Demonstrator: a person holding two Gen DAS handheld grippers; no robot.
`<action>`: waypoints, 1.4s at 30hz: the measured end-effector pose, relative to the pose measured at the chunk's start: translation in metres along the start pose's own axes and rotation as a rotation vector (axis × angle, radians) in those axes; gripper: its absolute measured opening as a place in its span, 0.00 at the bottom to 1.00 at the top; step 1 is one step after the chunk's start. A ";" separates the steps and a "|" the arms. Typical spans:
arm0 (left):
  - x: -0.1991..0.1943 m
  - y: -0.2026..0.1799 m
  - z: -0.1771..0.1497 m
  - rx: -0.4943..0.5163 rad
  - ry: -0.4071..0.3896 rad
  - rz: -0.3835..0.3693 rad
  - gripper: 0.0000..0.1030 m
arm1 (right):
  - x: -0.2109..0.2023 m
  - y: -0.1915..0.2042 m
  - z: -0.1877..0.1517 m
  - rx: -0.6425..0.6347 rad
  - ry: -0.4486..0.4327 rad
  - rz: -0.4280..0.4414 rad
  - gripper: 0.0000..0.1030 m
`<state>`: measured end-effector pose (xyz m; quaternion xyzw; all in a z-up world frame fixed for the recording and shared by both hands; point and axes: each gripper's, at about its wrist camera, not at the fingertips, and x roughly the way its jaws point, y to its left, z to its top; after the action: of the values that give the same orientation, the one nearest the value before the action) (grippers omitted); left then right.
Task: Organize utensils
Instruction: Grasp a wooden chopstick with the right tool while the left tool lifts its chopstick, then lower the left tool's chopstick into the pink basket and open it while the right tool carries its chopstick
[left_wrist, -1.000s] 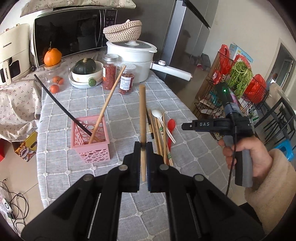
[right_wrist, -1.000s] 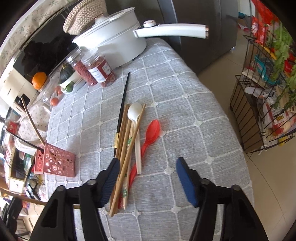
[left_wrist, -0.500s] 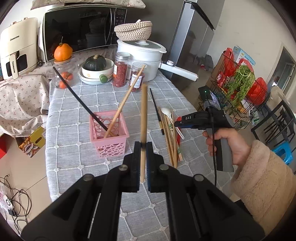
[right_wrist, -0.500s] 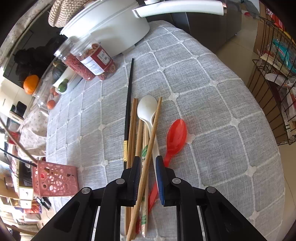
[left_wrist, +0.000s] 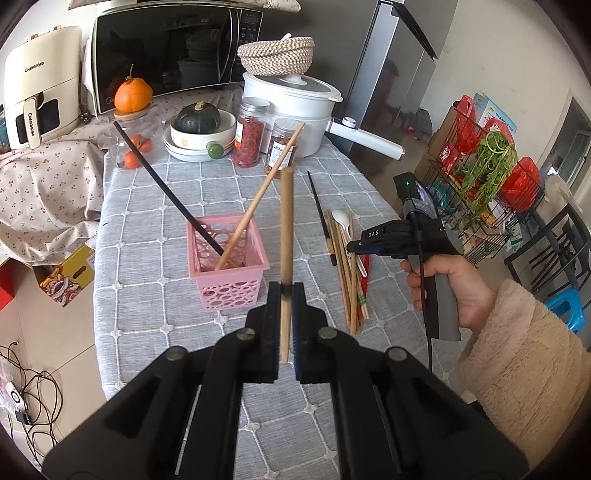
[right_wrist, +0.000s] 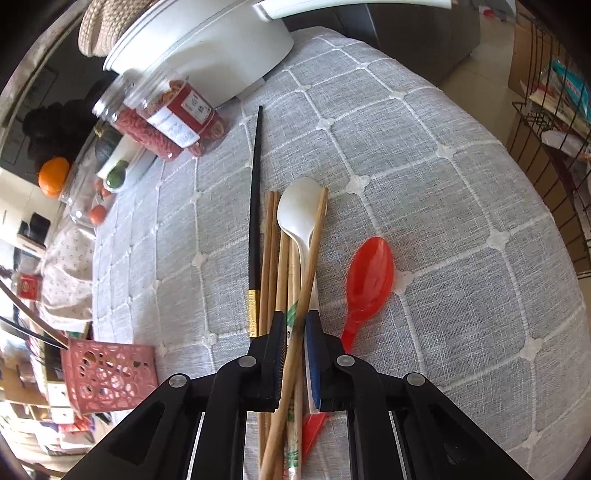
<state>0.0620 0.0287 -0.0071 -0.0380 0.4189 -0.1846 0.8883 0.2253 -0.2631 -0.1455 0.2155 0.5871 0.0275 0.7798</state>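
Wooden chopstick (left_wrist: 286, 236) sits clamped upright in left gripper (left_wrist: 286, 295), just beside the pink perforated basket (left_wrist: 227, 271) already holding two sticks. Right gripper (right_wrist: 295, 332) is closing on one round bamboo chopstick (right_wrist: 312, 258) in the tabletop pile beside the smooth plastic spoons. Next: lift it clean, drop both in basket.

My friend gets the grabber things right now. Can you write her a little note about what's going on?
Left gripper: shut on one wooden chopstick, held upright just to the right of the pink basket.
Right gripper: jaws closing around a slanted wooden chopstick in the pile on the grey tablecloth.
Done: a black chopstick and a wooden one already lean in the basket.
Left: drop the held chopstick in, then move the rest of the pile: more wooden chopsticks, another black chopstick, the white spoon and the red spoon.
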 end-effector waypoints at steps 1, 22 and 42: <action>0.001 0.000 0.000 0.000 0.003 -0.001 0.06 | 0.000 0.000 0.000 0.000 -0.004 -0.002 0.09; -0.063 0.012 0.022 -0.070 -0.253 -0.016 0.06 | -0.153 0.011 -0.042 -0.119 -0.279 0.168 0.07; 0.000 0.058 0.040 -0.283 -0.299 0.078 0.06 | -0.188 0.046 -0.054 -0.182 -0.399 0.269 0.07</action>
<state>0.1097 0.0789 0.0060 -0.1729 0.3053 -0.0816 0.9329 0.1269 -0.2602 0.0294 0.2220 0.3827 0.1405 0.8858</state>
